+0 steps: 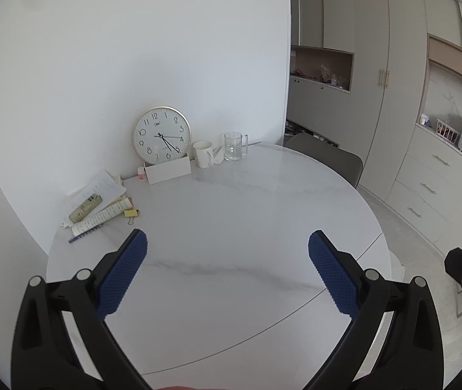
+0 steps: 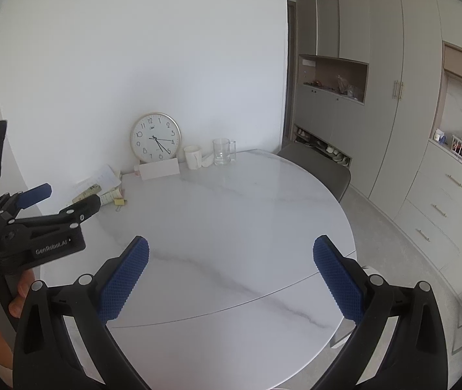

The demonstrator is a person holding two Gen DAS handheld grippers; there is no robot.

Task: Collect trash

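Note:
My left gripper point(image 1: 227, 243) is open and empty above the near part of a round white marble table point(image 1: 231, 214). My right gripper point(image 2: 231, 250) is open and empty above the same table point(image 2: 231, 201). The left gripper also shows in the right wrist view point(image 2: 65, 200), held in a hand at the left, open. A crumpled white tissue point(image 1: 218, 155) lies between a white mug point(image 1: 203, 153) and a glass mug point(image 1: 235, 145) at the table's far edge; it also shows in the right wrist view point(image 2: 207, 162).
A wall clock point(image 1: 162, 135) leans on the wall behind a white box point(image 1: 168, 170). A pile of papers with a remote, a booklet and a yellow binder clip point(image 1: 132, 213) lies at the far left. A grey chair point(image 1: 325, 156) stands behind the table. Cabinets point(image 1: 393, 97) line the right.

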